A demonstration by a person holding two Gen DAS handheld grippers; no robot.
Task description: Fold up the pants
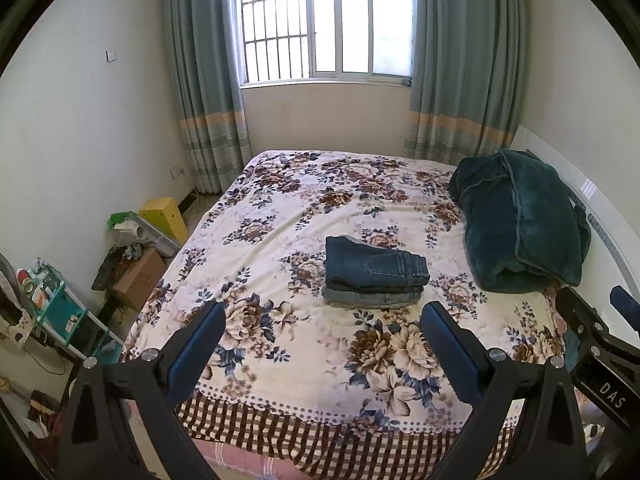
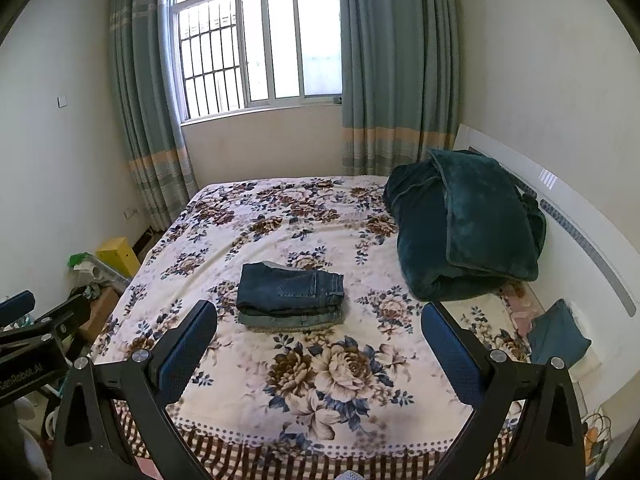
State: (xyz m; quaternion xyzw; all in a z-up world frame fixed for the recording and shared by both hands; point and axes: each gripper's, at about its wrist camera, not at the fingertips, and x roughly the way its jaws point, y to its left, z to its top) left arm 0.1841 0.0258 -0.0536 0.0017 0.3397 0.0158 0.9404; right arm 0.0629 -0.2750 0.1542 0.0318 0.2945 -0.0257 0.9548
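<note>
Folded dark blue jeans (image 1: 374, 267) lie on top of a second, lighter folded pair (image 1: 372, 298) in the middle of the floral bedspread (image 1: 280, 240). The same stack (image 2: 291, 288) shows in the right wrist view. My left gripper (image 1: 322, 320) is open and empty, held back above the near end of the bed, short of the stack. My right gripper (image 2: 319, 320) is likewise open and empty, pulled back from the jeans. The right gripper's body (image 1: 596, 340) shows at the right edge of the left view, and the left gripper's body (image 2: 36, 332) at the left edge of the right view.
A bundled dark green blanket (image 1: 520, 224) sits at the bed's far right by the white headboard (image 2: 580, 232). A small green cushion (image 2: 558, 336) lies near the headboard. Left of the bed are a yellow box (image 1: 165, 216), a cardboard box (image 1: 138, 280) and a cluttered shelf (image 1: 52, 300). Curtains flank the window (image 1: 324, 20).
</note>
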